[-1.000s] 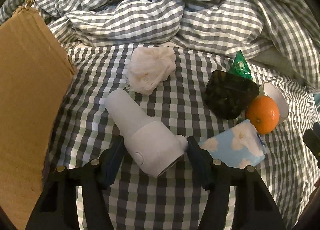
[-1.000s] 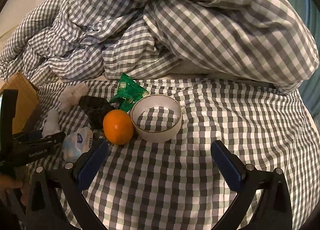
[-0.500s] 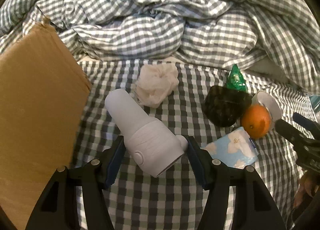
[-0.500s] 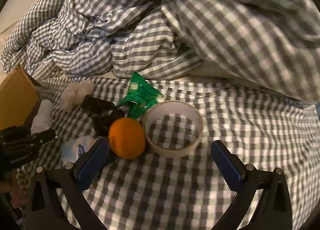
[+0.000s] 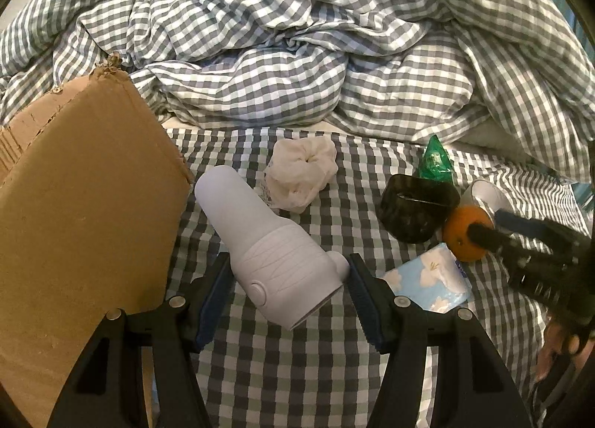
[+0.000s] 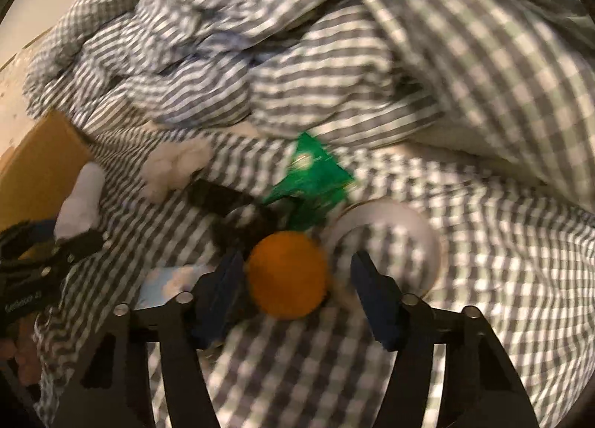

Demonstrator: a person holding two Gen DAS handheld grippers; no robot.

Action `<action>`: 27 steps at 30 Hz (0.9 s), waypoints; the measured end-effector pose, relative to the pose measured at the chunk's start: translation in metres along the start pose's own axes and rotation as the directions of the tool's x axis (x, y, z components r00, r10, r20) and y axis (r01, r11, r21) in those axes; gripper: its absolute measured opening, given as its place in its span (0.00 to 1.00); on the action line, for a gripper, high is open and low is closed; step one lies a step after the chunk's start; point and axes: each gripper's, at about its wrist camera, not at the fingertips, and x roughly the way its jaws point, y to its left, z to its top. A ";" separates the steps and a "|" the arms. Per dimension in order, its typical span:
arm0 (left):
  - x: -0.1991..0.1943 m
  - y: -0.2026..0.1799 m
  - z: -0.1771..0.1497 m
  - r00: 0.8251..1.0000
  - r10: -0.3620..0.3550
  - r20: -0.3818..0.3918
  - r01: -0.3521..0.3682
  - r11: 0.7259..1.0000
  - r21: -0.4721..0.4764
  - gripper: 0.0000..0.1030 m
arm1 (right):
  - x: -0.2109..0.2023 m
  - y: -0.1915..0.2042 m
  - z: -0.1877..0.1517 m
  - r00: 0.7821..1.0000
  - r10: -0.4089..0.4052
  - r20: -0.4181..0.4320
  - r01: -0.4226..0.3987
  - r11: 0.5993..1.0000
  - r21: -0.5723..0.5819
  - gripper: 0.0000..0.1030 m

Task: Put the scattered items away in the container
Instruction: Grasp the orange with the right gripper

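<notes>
My left gripper (image 5: 288, 264) is shut on a white handheld device (image 5: 267, 242) and holds it tilted just above the checked bedsheet, next to the cardboard box (image 5: 81, 204) on the left. An orange (image 6: 286, 273) lies between the jaws of my right gripper (image 6: 296, 258), which are closing. The left pad is at the fruit's side and a small gap shows at the right pad. Still on the sheet are a crumpled white tissue (image 5: 301, 175), a dark case (image 5: 416, 212), a green packet (image 5: 435, 163), a white tape ring (image 6: 420, 234) and a blue tissue pack (image 5: 431, 279).
A rumpled checked duvet (image 5: 297, 56) is piled along the far side of the bed. The box's torn flap stands up at the left. The tape ring lies right behind the right gripper's right finger. A hand shows at each view's outer edge.
The right gripper has moved in over the orange and its jaws have narrowed from wide to either side of it. The left gripper has risen a little with the white device.
</notes>
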 end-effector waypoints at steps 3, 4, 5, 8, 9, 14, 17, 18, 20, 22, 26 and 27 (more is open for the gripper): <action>0.000 0.001 -0.001 1.000 -0.003 -0.006 0.003 1.000 -0.006 0.61 | 0.004 0.007 -0.002 1.000 -0.031 0.004 0.031 0.999 -0.030 0.55; 0.000 0.002 -0.001 1.000 -0.003 -0.007 0.003 1.000 -0.008 0.61 | 0.005 0.007 0.000 1.000 -0.027 0.005 0.027 0.999 -0.026 0.55; 0.001 0.003 -0.001 1.000 -0.003 -0.006 0.003 1.000 -0.011 0.61 | 0.006 0.005 0.002 1.000 -0.017 0.006 0.017 1.000 -0.016 0.55; 0.001 0.004 0.000 1.000 -0.004 -0.007 0.004 1.000 -0.016 0.61 | 0.015 0.002 0.008 1.000 -0.009 -0.009 0.009 1.000 -0.004 0.55; 0.002 0.004 0.000 1.000 -0.005 -0.007 0.005 1.000 -0.017 0.61 | 0.019 0.004 0.010 1.000 -0.010 -0.020 0.010 1.000 -0.015 0.55; 0.002 0.005 0.002 1.000 -0.008 -0.011 0.008 1.000 -0.016 0.61 | 0.026 0.017 0.012 0.998 -0.053 -0.022 0.052 0.997 -0.057 0.49; -0.001 0.006 0.002 1.000 -0.012 -0.006 0.012 1.000 -0.016 0.61 | 0.021 0.011 0.009 0.999 -0.028 -0.020 0.028 0.999 -0.018 0.48; -0.002 0.006 0.001 1.000 -0.012 -0.004 0.012 1.000 -0.016 0.61 | 0.016 0.006 0.006 1.000 -0.011 -0.013 0.011 1.000 0.006 0.48; -0.005 0.006 0.001 1.000 -0.014 0.000 0.014 1.000 -0.017 0.61 | 0.009 0.004 0.002 1.000 0.007 -0.004 -0.007 1.000 0.026 0.45; -0.010 0.006 0.000 1.000 -0.016 0.005 0.016 1.000 -0.018 0.61 | 0.000 0.004 -0.002 1.000 0.007 -0.001 -0.007 1.000 0.030 0.45; -0.022 0.005 0.000 1.000 -0.021 0.020 0.021 1.000 -0.014 0.61 | -0.020 0.006 -0.009 0.999 0.031 0.026 -0.032 0.999 0.030 0.45; -0.025 0.005 0.001 0.999 -0.021 0.024 0.022 1.000 -0.013 0.61 | -0.027 0.007 -0.011 0.999 0.034 0.037 -0.035 0.999 0.027 0.45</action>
